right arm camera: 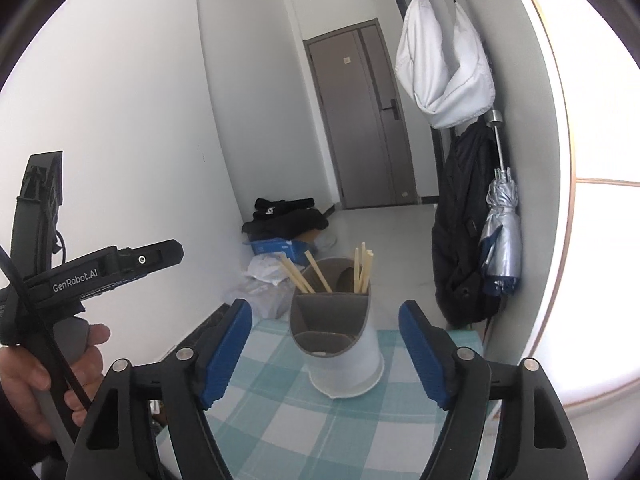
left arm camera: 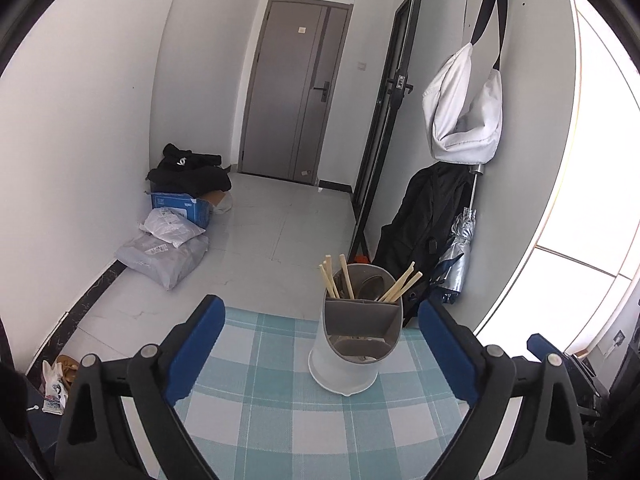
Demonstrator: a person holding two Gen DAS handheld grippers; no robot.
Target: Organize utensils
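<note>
The only writing I can read is "GenRobot.AI", white on the black body of the left-hand tool as my right wrist camera catches it; the label on the blue carton [left arm camera: 182,205] by the wall and the print on the grey mail bags [left arm camera: 164,254] are too small to make out. From the left wrist view, my left gripper [left arm camera: 320,354] points slightly downward over the table with its blue-padded jaws spread wide and nothing between the pads. My right gripper [right arm camera: 326,354] has the same downward tilt, released as well, its blue pads standing apart either side of the holder without touching it. In the right wrist view I see the person's left hand [right arm camera: 42,376] wrapped round the tool's handle, fingers curled on the grip, at the left edge of the picture. The utensil holder [left arm camera: 358,340], a white tub with a grey divided insert, stands upright on the blue-and-white checked tablecloth [left arm camera: 280,420], near the table's far edge. The chopsticks [left arm camera: 344,278] stand in its rear compartments, one bunch leaning left and another leaning right; the front compartment shows something pale I cannot identify.
</note>
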